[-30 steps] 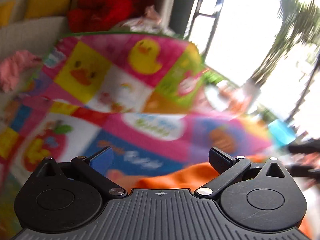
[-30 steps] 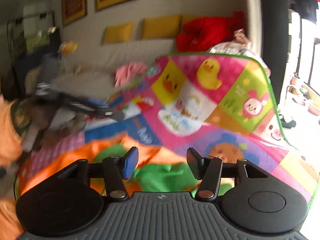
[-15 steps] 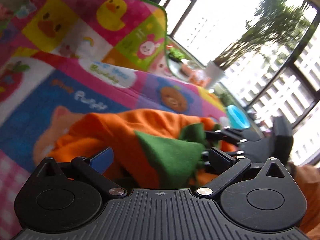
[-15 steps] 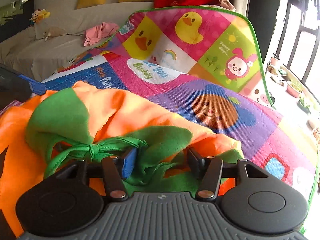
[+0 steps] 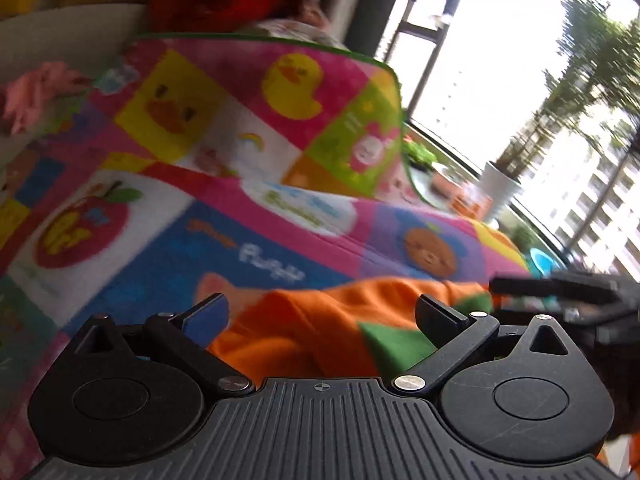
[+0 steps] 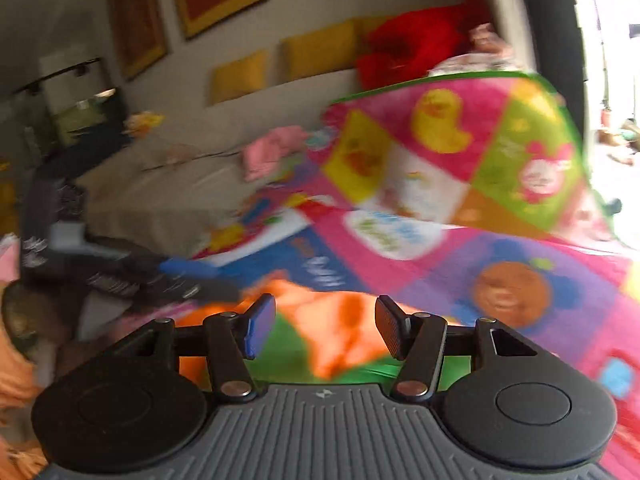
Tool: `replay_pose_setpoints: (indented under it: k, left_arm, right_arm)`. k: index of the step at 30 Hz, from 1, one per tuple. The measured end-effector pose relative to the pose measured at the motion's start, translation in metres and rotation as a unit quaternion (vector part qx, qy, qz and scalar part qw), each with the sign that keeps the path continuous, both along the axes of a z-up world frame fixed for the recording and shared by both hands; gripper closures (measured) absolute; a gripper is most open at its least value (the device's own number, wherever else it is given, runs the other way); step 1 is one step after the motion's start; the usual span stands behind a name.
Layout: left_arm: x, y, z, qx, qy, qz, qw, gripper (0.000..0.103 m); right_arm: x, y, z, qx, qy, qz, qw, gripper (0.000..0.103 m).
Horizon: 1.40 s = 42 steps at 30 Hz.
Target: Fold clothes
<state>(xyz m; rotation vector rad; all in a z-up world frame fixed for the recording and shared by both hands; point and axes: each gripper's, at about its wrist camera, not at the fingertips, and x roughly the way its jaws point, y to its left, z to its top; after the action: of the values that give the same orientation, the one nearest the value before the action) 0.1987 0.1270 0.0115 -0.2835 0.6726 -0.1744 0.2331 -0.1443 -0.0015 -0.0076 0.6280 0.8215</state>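
Play mat (image 5: 280,184), largest item: bright patchwork of ducks, bear and apple, spread flat in the near field, far edge turned up against a pale sofa (image 6: 192,184). Yellow cushions (image 6: 320,54) and a red plush heap (image 6: 416,50) along the sofa back; small pink cloth (image 6: 272,150) on the seat. Orange garment (image 5: 320,328) with green patches, crumpled on the near part of the mat, just ahead of both tools. Left hand-held gripper (image 5: 324,316): jaws wide apart, garment lying between the pads, no pad seen pressing. Right hand-held gripper (image 6: 326,330): jaws partly apart, orange and green cloth behind the gap, nothing clamped. Both views motion-blurred.
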Motion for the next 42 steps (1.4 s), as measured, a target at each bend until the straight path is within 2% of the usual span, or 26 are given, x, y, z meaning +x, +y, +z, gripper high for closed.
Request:
replay_pose_setpoints:
  k: [4, 5, 6, 8, 9, 12, 15, 18, 20, 22, 25, 28, 29, 33, 37, 39, 42]
  left_arm:
    - [-0.005, 0.017, 0.003, -0.015, -0.005, 0.02, 0.9997, 0.001]
    - [-0.008, 0.019, 0.005, -0.016, -0.009, 0.02, 0.9996, 0.001]
    - [-0.011, 0.021, 0.006, -0.016, -0.012, 0.017, 0.9996, 0.001]
    - [-0.014, 0.026, 0.007, -0.021, -0.017, 0.014, 0.9995, 0.001]
    - [-0.016, 0.028, 0.008, -0.024, -0.02, 0.013, 0.9994, 0.001]
    - [-0.018, 0.031, 0.01, -0.037, -0.028, 0.003, 0.9989, 0.001]
    - [-0.018, 0.019, 0.012, -0.046, -0.033, -0.028, 0.998, 0.001]
    - [-0.018, -0.009, 0.009, -0.031, -0.025, -0.092, 0.995, 0.0]
    - [-0.015, -0.032, -0.001, -0.005, -0.013, -0.116, 0.9931, 0.0]
    - [-0.007, -0.05, -0.015, 0.037, 0.001, -0.125, 0.9915, 0.0]
    - [0.011, -0.063, -0.038, 0.09, 0.038, -0.094, 0.9908, 0.0]
    - [0.028, -0.054, -0.058, 0.077, 0.077, -0.065, 0.9919, 0.0]
    - [0.032, -0.05, -0.064, 0.071, 0.089, -0.056, 0.992, 0.0]
    - [0.032, -0.049, -0.066, 0.086, 0.089, -0.061, 0.9905, 0.0]
    - [0.034, -0.051, -0.062, 0.098, 0.1, -0.084, 0.9866, 0.0]
    - [0.035, -0.046, -0.059, 0.083, 0.102, -0.088, 0.9874, 0.0]
    - [0.03, -0.032, -0.046, 0.032, 0.095, -0.073, 0.9922, 0.002]
  right_arm:
    - [0.007, 0.037, -0.023, -0.056, 0.018, 0.04, 0.997, 0.047]
    - [0.006, 0.043, -0.027, -0.068, 0.022, 0.042, 0.997, 0.051]
    - [0.005, 0.045, -0.028, -0.077, 0.019, 0.044, 0.996, 0.068]
    - [-0.001, 0.045, -0.018, -0.082, -0.001, 0.045, 0.996, 0.086]
    - [-0.005, 0.044, -0.013, -0.082, -0.013, 0.046, 0.996, 0.091]
    - [-0.007, 0.044, -0.004, -0.079, -0.029, 0.055, 0.995, 0.094]
    - [0.003, 0.052, -0.01, -0.093, -0.034, 0.046, 0.994, 0.095]
    - [0.017, 0.062, -0.031, -0.131, -0.051, 0.014, 0.99, 0.096]
    - [0.028, 0.062, -0.043, -0.147, -0.05, -0.013, 0.988, 0.096]
    - [0.036, 0.051, -0.043, -0.136, -0.037, -0.035, 0.989, 0.095]
    - [0.029, 0.028, -0.026, -0.119, -0.057, -0.06, 0.989, 0.095]
    - [0.015, 0.002, -0.016, -0.114, -0.065, -0.076, 0.988, 0.088]
    - [0.011, -0.005, -0.018, -0.115, -0.059, -0.081, 0.988, 0.082]
    - [-0.002, -0.025, -0.041, -0.142, -0.025, -0.097, 0.985, 0.077]
    - [-0.005, -0.035, -0.06, -0.132, -0.006, -0.108, 0.985, 0.07]
    - [-0.005, -0.037, -0.062, -0.129, -0.008, -0.109, 0.986, 0.069]
    - [-0.005, -0.038, -0.063, -0.129, -0.008, -0.109, 0.986, 0.069]
